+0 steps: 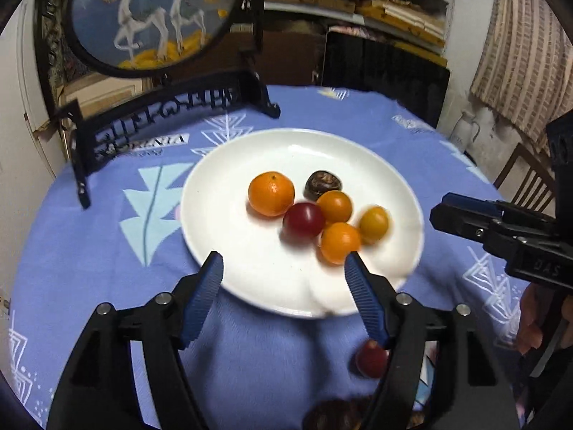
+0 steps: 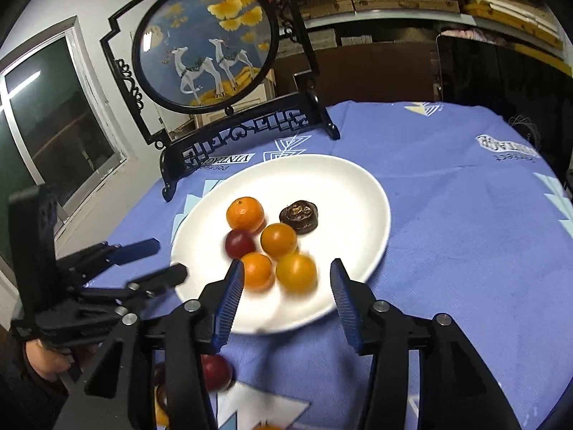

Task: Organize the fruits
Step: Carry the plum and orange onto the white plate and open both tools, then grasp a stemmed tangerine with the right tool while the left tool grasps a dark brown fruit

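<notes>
A white plate (image 1: 250, 157) (image 2: 343, 193) on the blue tablecloth holds a mandarin (image 1: 271, 193) (image 2: 245, 214), three small orange-yellow fruits (image 1: 340, 243) (image 2: 295, 273), a red fruit (image 1: 303, 219) (image 2: 239, 243) and a dark brown fruit (image 1: 323, 183) (image 2: 299, 215). Another red fruit (image 1: 371, 358) (image 2: 215, 372) lies on the cloth in front of the plate. My left gripper (image 1: 284, 268) is open and empty over the plate's near edge. My right gripper (image 2: 286, 276) is open and empty, its jaws around the nearest yellow fruit without touching; it also shows in the left wrist view (image 1: 465, 215).
A black-framed round deer picture on a stand (image 1: 150, 18) (image 2: 207, 43) stands at the table's back left. More dark and orange fruit (image 1: 333, 415) (image 2: 161, 394) lies at the near edge. A chair (image 1: 523, 179) and stacked shelves are behind.
</notes>
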The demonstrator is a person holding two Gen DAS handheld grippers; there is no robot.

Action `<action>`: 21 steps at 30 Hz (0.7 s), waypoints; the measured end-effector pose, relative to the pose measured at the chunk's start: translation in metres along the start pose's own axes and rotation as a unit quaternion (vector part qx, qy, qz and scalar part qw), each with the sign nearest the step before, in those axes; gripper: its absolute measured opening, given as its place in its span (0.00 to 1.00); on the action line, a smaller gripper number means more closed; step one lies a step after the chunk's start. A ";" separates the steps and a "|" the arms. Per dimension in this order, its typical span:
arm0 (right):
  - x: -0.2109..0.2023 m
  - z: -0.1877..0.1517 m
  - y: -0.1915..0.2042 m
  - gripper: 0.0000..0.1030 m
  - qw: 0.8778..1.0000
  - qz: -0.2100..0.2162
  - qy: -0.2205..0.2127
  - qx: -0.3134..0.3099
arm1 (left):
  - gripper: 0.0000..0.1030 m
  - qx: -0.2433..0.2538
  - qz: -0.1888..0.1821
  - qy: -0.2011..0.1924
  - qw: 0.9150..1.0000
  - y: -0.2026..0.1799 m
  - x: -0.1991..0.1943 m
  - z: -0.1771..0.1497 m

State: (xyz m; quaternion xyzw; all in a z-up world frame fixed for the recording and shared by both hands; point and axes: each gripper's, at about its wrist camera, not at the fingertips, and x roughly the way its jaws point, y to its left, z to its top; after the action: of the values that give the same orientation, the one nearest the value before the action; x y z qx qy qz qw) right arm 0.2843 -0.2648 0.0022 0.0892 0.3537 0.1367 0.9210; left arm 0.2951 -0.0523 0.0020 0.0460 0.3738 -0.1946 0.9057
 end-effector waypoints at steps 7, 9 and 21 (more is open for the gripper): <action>-0.050 -0.044 0.014 0.49 1.000 0.008 -0.002 -0.015 | 0.69 0.023 -0.002 -0.005 1.000 -0.009 -0.052 -0.049; -0.061 -0.061 0.019 0.49 1.000 0.011 0.007 -0.019 | 0.69 0.026 -0.005 0.001 1.000 -0.009 -0.065 -0.069; -0.090 -0.167 0.085 0.53 0.990 0.069 0.078 -0.095 | 0.73 0.002 0.009 0.023 1.000 -0.001 -0.104 -0.151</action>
State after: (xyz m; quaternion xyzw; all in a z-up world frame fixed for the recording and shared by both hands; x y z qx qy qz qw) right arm 0.0913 -0.2018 -0.0420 0.0149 0.4031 0.2390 0.8833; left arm 0.1285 0.0148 -0.0338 0.0555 0.3939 -0.1863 0.8984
